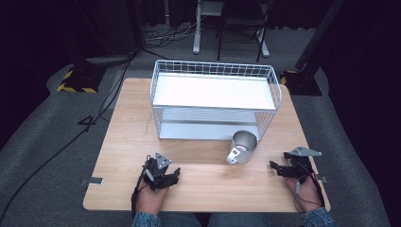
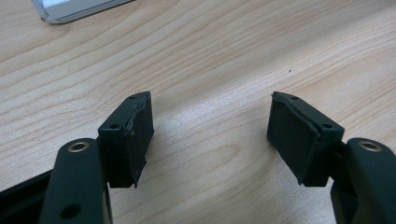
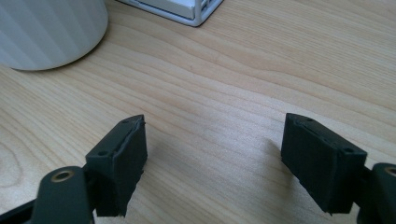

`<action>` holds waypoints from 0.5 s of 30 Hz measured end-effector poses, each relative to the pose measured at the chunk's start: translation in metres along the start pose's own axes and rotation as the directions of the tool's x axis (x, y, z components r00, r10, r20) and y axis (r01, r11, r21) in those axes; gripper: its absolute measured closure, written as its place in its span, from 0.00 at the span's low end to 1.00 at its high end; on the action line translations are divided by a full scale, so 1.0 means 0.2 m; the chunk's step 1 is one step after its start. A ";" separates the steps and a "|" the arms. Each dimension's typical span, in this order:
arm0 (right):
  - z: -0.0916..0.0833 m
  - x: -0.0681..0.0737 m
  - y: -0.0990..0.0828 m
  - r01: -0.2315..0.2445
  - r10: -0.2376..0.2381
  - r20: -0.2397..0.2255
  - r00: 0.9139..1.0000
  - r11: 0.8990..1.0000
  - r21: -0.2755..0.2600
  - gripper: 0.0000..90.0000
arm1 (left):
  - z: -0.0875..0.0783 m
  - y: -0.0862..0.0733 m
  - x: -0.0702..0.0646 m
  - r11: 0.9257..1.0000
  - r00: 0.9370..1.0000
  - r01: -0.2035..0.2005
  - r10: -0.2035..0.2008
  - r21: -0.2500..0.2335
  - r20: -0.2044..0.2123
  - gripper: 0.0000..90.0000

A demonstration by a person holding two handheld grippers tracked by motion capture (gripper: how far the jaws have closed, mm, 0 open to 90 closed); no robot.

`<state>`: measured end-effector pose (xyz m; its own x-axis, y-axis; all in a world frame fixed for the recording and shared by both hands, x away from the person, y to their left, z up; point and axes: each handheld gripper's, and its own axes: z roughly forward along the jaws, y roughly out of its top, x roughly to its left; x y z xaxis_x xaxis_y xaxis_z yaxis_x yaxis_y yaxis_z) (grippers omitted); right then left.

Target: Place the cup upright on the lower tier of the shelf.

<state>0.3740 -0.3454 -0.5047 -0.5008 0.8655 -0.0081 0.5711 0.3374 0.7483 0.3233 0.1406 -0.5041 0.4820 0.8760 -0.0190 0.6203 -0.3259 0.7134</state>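
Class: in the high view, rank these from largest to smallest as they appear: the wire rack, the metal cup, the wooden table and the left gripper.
1. wooden table
2. wire rack
3. metal cup and left gripper: they look about alike in size, so I leave them unranked.

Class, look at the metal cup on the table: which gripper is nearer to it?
Right. The right gripper sits just right of the metal cup; the left gripper lies farther off to its left.

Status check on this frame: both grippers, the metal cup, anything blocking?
Left gripper open, empty. Right gripper open, empty. Metal cup upright on table, before wire rack, untouched. Path looks clear.
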 end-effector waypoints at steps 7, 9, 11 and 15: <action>0.00 0.00 0.00 0.000 0.000 0.000 1.000 1.000 0.000 0.25 | 0.00 0.00 0.00 1.000 1.000 -0.001 0.001 0.001 0.001 0.36; 0.00 0.00 0.00 0.000 0.000 0.000 1.000 1.000 0.000 0.26 | 0.00 0.00 0.00 1.000 1.000 -0.001 0.001 0.001 0.002 0.36; 0.00 0.00 0.00 -0.001 0.001 -0.001 1.000 1.000 -0.001 0.26 | 0.00 0.00 0.00 1.000 1.000 0.002 -0.002 0.000 0.006 0.36; 0.00 0.00 0.00 0.000 0.000 -0.001 1.000 1.000 -0.001 0.26 | 0.00 0.00 -0.01 1.000 1.000 0.002 -0.002 0.000 0.003 0.36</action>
<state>0.3740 -0.3456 -0.5046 -0.5010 0.8654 -0.0072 0.5709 0.3368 0.7487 0.3232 0.1395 -0.5042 0.4830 0.8753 -0.0227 0.6214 -0.3244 0.7132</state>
